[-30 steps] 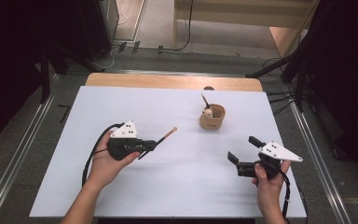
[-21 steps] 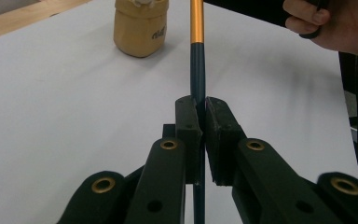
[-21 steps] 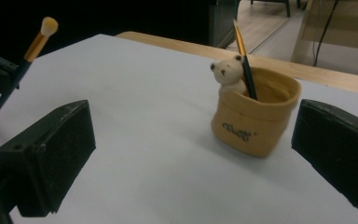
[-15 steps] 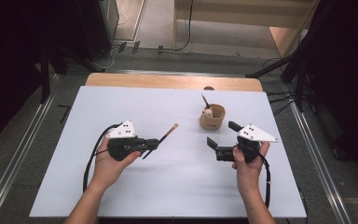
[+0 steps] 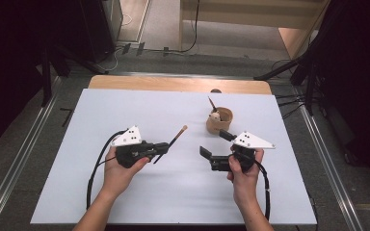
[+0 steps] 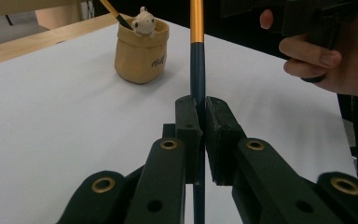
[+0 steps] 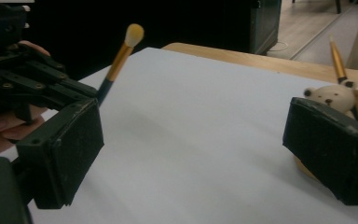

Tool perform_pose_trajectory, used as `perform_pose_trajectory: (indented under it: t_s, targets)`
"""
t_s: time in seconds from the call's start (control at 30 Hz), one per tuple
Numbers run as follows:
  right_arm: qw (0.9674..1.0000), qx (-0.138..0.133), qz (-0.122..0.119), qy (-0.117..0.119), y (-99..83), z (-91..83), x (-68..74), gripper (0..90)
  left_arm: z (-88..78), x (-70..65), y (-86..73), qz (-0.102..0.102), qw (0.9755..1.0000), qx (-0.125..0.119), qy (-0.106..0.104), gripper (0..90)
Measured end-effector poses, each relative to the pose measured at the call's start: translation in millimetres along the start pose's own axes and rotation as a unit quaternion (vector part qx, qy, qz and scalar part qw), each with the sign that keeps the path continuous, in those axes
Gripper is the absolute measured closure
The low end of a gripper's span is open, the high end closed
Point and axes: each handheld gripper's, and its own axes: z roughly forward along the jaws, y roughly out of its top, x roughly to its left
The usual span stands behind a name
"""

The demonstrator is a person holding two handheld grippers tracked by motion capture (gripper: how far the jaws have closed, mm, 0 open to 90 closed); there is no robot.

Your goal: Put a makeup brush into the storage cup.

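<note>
Two grippers are under my hands, each a black two-jaw tool with a grey three-cornered plate on top and a dark cable trailing back over the table [image 5: 125,202], a flat matte white sheet with a bare wooden strip along its far edge. My left gripper [image 5: 161,147] is clamped tight on one makeup brush [image 5: 173,142]: in the left gripper view the rubbery, scuffed pads [image 6: 189,122] pinch its slim round handle, which is dark blue low down and turns to a shiny gold ferrule higher up. In the right gripper view I see its soft, pale, rounded tuft [image 7: 134,33] at the far end, lifted off the table and pointing away from the hand. My right gripper [image 5: 212,147] stands wide, its jaws having just closed in a touch, and I see nothing between them; its two blocky pads [image 7: 70,144] have worn, dusty faces. One small holder [image 5: 219,122] sits on the table just beyond the right gripper, a squat tan pouch with a rolled rim and a soft, fabric-like look. One tiny cream bear figure [image 6: 144,22] peeks out of its top, and one second brush [image 7: 338,58], gold-stemmed, leans out of it. That makes two brushes, one holder, one bear.
</note>
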Motion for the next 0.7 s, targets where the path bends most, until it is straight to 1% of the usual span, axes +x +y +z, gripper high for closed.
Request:
perform_pose_trajectory:
  t_s: [0.03,0.07,0.1,0.17,0.23,0.3,0.33,0.43,0.47,0.53,0.57,0.6,0.63,0.7]
  targets:
    - [0.9999,-0.002,0.005,0.014,-0.6,2.2,3.4,7.1,0.8,-0.2,-0.7,-0.002,1.0,-0.003,0.0,85.0]
    - [0.9998,-0.002,0.007,0.02,-0.9,3.6,5.1,7.2,1.7,-0.5,-1.3,-0.002,1.0,-0.005,0.003,85.0]
    - [0.9998,-0.002,0.007,0.02,-0.9,3.6,5.1,7.2,2.8,-0.5,-2.0,-0.003,1.0,-0.006,0.002,85.0]
    - [0.9994,-0.003,0.012,0.032,-1.8,6.3,8.9,8.3,4.8,-1.0,-3.0,-0.005,0.9999,-0.009,0.002,85.0]
    - [0.9992,-0.005,0.016,0.037,-2.7,8.6,12.9,10.1,6.2,-2.1,-3.3,-0.009,0.9999,-0.014,-0.003,85.0]
    - [0.9989,-0.01,0.024,0.039,-3.7,10.2,16.4,13.9,7.7,-3.9,-3.6,-0.01,0.9997,-0.02,-0.004,85.0]
    - [0.9987,-0.014,0.027,0.04,-4.3,11.0,17.5,13.7,8.6,-4.9,-4.0,-0.012,0.9996,-0.023,-0.006,85.0]
    - [0.9975,-0.019,0.042,0.053,-6.2,13.7,20.8,14.9,10.6,-6.9,-4.6,-0.01,0.9995,-0.028,-0.004,85.0]
    - [0.9966,-0.023,0.049,0.063,-7.6,15.7,23.5,16.1,11.1,-7.3,-4.8,-0.011,0.9995,-0.03,-0.006,85.0]
    - [0.9962,-0.025,0.051,0.066,-7.9,16.3,24.2,17.1,11.7,-8.3,-5.0,-0.011,0.9993,-0.034,-0.006,85.0]
    - [0.9955,-0.029,0.056,0.07,-8.3,17.1,25.2,18.4,12.2,-9.0,-4.9,-0.012,0.9993,-0.035,-0.008,85.0]
    - [0.9951,-0.033,0.061,0.07,-8.3,17.7,26.2,19.9,12.6,-9.8,-4.8,-0.012,0.9992,-0.037,-0.01,85.0]
    - [0.9946,-0.038,0.068,0.069,-8.2,18.5,27.3,23.6,13.1,-10.6,-4.8,-0.013,0.9991,-0.038,-0.011,85.0]
    - [0.9934,-0.044,0.081,0.069,-7.6,19.7,28.9,26.4,15.2,-12.8,-4.9,-0.013,0.999,-0.04,-0.014,85.0]
